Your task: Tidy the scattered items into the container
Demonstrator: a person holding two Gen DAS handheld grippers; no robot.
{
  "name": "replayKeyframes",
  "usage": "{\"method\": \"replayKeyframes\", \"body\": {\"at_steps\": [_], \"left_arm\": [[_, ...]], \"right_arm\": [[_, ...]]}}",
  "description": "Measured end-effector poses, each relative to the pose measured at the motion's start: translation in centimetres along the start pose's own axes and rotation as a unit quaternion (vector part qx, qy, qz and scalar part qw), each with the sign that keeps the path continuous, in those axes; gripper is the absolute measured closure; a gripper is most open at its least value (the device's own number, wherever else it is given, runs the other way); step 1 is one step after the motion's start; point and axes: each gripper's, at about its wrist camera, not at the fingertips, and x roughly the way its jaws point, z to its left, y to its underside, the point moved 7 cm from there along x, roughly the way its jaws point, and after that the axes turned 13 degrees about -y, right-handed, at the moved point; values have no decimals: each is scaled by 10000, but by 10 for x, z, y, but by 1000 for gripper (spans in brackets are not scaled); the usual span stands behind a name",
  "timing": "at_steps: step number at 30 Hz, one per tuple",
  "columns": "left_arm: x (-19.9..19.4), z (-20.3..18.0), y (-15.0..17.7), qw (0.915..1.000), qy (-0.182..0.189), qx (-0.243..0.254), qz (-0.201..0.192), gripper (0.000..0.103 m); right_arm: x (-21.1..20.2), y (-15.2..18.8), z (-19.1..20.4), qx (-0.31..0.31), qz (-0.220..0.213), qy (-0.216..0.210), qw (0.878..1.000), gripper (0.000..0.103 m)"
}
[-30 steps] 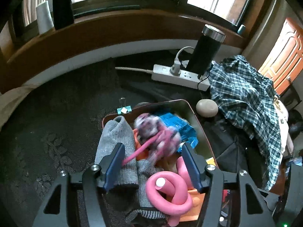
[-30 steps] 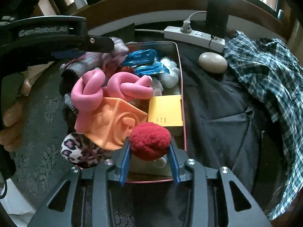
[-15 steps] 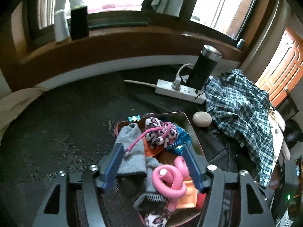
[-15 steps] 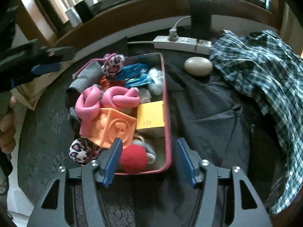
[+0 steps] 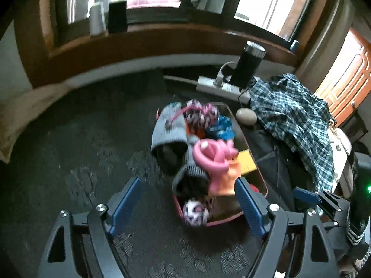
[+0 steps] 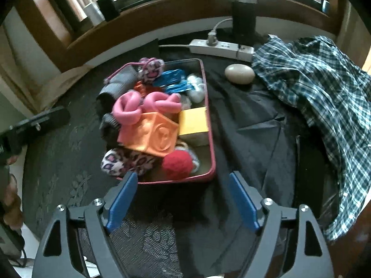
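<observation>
Red pompom is light and squashy; pinch its middle. Your right gripper and left gripper jaws are opening, empty.

My left claw has black frames with triangular cut-outs, silver screws at the joints and blue pads on its two fingers. My right claw is built the same: black arms, round silver screws, flat blue pads. Beside the right claw, a small green light glows on the black housing.
</observation>
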Motion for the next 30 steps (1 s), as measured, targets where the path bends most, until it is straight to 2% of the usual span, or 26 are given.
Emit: {"method": "replayKeyframes", "body": {"at_steps": [4, 5, 6, 21, 30], "left_arm": [[-10, 4, 5, 9997, -207, -6, -114, 17], [-13, 5, 5, 9996, -243, -12, -158, 6], [-15, 5, 4, 9995, -254, -28, -190, 0], [-28, -1, -2, 9991, -289, -47, -303, 0], [-25, -5, 3, 9993, -326, -25, -187, 0]], "right_arm": [[-2, 1, 15, -136, -4, 47, 9999, 19], [-3, 0, 18, -177, -29, 58, 9998, 19], [-5, -1, 20, -209, -54, 62, 9997, 19], [-26, -18, 26, -327, -358, 352, 9982, 19], [-25, -19, 27, -341, -358, 295, 9983, 19]]}}
